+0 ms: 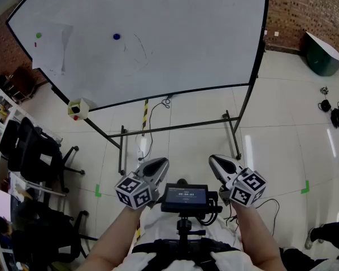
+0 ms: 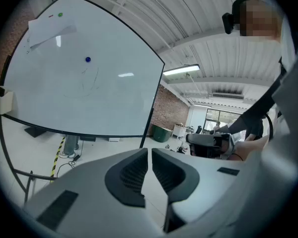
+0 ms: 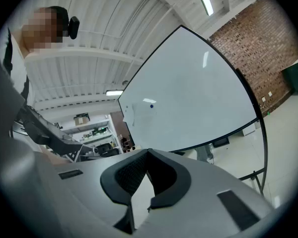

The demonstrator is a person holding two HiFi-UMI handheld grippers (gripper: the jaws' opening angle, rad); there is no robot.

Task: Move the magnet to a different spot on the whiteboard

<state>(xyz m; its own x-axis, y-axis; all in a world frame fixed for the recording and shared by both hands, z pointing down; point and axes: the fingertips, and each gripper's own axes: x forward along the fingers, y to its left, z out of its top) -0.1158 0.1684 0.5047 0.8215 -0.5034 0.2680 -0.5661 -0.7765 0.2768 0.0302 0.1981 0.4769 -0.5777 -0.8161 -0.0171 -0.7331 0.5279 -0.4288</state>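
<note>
A small blue magnet [image 1: 116, 36] sticks to the upper left part of the whiteboard [image 1: 186, 38], which stands on a black frame a few steps ahead. Both grippers are held low and close to the body, far from the board. My left gripper [image 1: 161, 163] has only a narrow slit between its jaws, with nothing in it. My right gripper [image 1: 214, 160] is shut and empty. The left gripper view shows its tips [image 2: 149, 151] pointing below the whiteboard [image 2: 64, 98] and the magnet [image 2: 88, 59]. The right gripper view shows touching tips [image 3: 148, 151] and the magnet [image 3: 151, 105] far off.
A green magnet [image 1: 38, 35] holds a paper sheet [image 1: 51, 52] at the board's left edge. A yellow-white box [image 1: 78, 109] hangs at the lower left corner. Black chairs [image 1: 28, 151] stand at left and a green bin [image 1: 322, 55] at far right. A screen device [image 1: 185, 195] sits between the grippers.
</note>
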